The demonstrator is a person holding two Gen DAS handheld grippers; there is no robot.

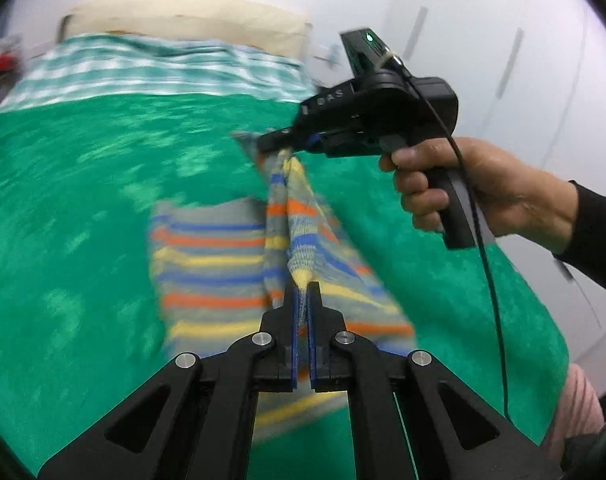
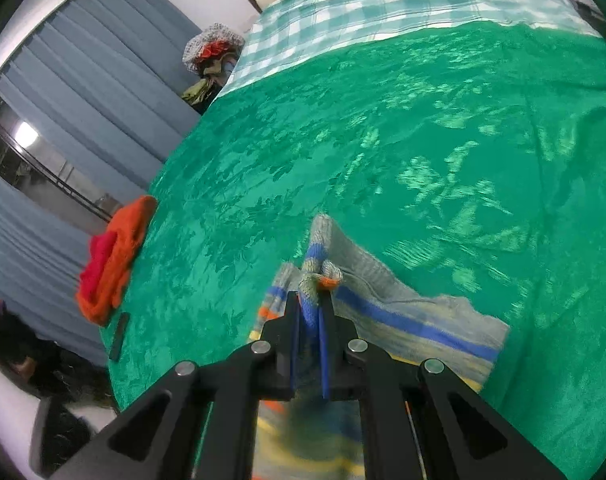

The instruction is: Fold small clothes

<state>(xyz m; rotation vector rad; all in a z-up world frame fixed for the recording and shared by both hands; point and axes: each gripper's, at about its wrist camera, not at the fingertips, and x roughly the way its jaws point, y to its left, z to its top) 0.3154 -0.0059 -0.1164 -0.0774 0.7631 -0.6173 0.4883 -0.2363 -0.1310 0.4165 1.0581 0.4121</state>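
Left gripper: clenched on striped garment edge.
Right gripper: grasping another edge, lifted.
Garment: partly on green bed.

Green bedspread; checked blanket; blue curtains; white wardrobe.

The left wrist camera sits just behind its own black two-finger gripper and looks along the green patterned bedspread toward the cream headboard, with the other black handheld gripper close ahead on its right. The right wrist camera rides low behind that gripper, tilted, facing the blue-grey curtains. Both views share the bedspread, the checked green-and-white sheet and the striped grey knitted garment.
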